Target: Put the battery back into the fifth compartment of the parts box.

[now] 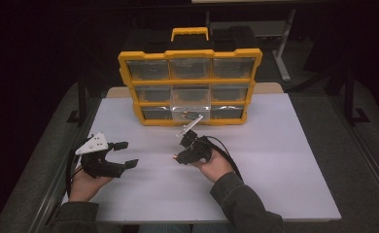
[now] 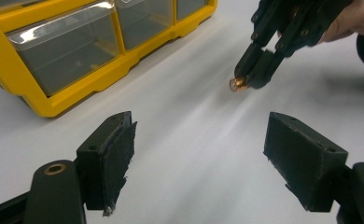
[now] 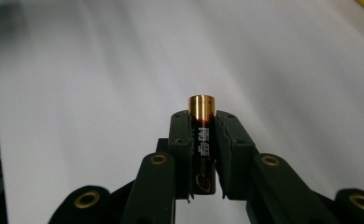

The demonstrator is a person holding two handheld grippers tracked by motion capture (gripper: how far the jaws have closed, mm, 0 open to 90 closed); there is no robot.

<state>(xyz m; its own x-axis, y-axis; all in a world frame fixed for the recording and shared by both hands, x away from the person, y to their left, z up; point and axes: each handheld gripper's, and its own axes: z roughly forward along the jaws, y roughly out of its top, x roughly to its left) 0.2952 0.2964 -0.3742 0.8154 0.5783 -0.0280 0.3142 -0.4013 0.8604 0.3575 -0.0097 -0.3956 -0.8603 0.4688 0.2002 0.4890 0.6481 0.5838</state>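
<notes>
Right gripper [image 1: 178, 156]: fingers [image 3: 180, 135] clenched on a battery [image 3: 203, 140], which sits lengthwise between the two pads. Its copper-coloured end cap projects past the fingertips; the black, printed body lies in the grip. In the high view this gripper hangs above the white counter [image 1: 284, 160] near its centre, fingertips pointing toward 9 o'clock, with the person's right hand [image 1: 215, 167] behind it at 4 o'clock. In the left gripper view the battery's copper end [image 2: 236, 84] shows at the tip of the right gripper, clear of the counter surface.

Left gripper [image 1: 124, 154]: fingers [image 2: 108, 158] released, standing well apart, nothing between them. It sits at 9 o'clock of the right gripper, near the counter's left edge, held by the left hand [image 1: 83, 187]. A grey three-cornered plate [image 1: 93, 144] tops it.

Yellow drawer organiser [image 1: 190, 85]: stands upright at the counter's 12 o'clock edge, three rows of three clear drawers. The bottom middle drawer [image 1: 190, 112] is pulled out toward the person; its contents cannot be made out. The battery is apart from it, at roughly 6 o'clock of that drawer.
</notes>
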